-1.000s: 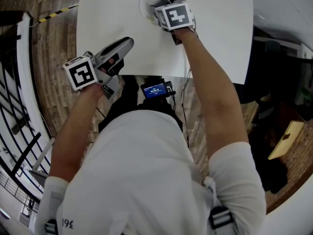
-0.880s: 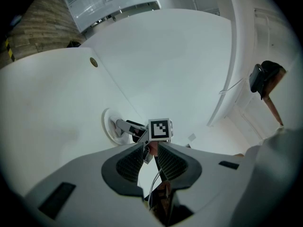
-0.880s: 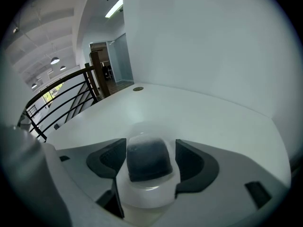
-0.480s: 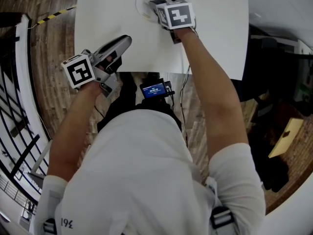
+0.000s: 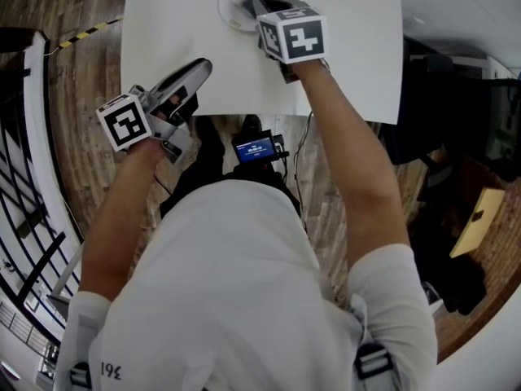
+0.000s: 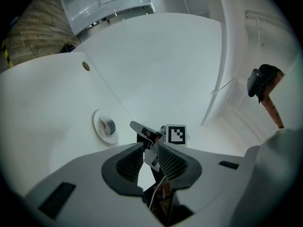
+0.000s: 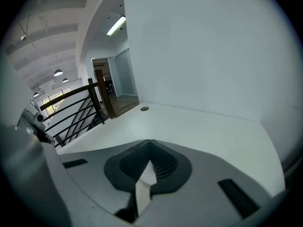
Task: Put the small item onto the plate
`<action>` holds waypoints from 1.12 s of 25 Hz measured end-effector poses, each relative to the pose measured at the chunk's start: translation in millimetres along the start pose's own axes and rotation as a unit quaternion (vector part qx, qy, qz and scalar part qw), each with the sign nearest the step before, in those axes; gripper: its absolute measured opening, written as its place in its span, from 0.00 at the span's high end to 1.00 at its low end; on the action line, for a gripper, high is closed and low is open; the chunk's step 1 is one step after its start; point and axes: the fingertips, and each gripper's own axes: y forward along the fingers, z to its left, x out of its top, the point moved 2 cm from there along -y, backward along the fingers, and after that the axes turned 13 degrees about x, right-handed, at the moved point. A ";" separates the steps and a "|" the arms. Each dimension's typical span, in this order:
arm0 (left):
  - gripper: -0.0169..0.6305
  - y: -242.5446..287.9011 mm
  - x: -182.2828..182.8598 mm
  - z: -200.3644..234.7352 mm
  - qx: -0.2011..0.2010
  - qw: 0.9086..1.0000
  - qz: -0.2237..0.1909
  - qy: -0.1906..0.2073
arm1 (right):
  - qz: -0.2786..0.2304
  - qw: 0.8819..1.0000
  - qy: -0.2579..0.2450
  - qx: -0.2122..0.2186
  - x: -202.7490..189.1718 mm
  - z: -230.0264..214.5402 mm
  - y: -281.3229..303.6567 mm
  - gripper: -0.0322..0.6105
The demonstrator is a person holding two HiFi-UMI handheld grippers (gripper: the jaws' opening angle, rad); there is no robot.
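Observation:
A small white plate (image 5: 230, 8) sits near the far edge of the white table (image 5: 350, 63). In the left gripper view the plate (image 6: 98, 129) holds a small grey item (image 6: 109, 126). My right gripper (image 5: 251, 3) hangs over the plate's right side, shut and empty; its own view (image 7: 150, 143) shows pads pressed together, facing the far table and wall, with the plate out of sight. My left gripper (image 5: 203, 65) rests low over the table's near-left part, pointing at the plate. Its jaws (image 6: 150, 144) stand a little apart with nothing between them.
The table's near edge (image 5: 244, 114) runs just ahead of the person's body. A small round hole (image 6: 85, 66) lies in the tabletop beyond the plate. A black railing (image 5: 24, 243) stands to the left over wooden floor (image 5: 81, 72). A screen device (image 5: 256, 147) hangs at the person's chest.
The right gripper's jaws have shut and the gripper has risen and drawn back a little from the plate. The left gripper has hardly moved.

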 end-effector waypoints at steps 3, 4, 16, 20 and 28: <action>0.83 -6.1 -7.0 -12.3 -0.010 1.000 -0.003 0.004 | -0.008 1.000 0.002 0.003 -0.5 11.8 -17.7 0.95; 0.83 -7.0 -8.0 -16.4 -0.014 1.000 -0.005 0.006 | -0.013 1.000 0.003 0.003 0.6 13.9 -23.5 0.95; 0.83 -43.7 0.1 -72.5 -0.069 0.997 -0.037 0.026 | -0.075 0.997 -0.002 0.004 19.4 60.8 -89.9 0.95; 0.83 -46.5 3.7 -92.1 -0.089 0.995 -0.041 0.036 | -0.096 0.995 -0.003 0.010 26.0 70.5 -110.3 0.95; 0.83 -70.7 0.1 -124.2 -0.120 0.990 -0.056 0.047 | -0.136 0.990 -0.003 0.030 25.5 112.4 -159.3 0.95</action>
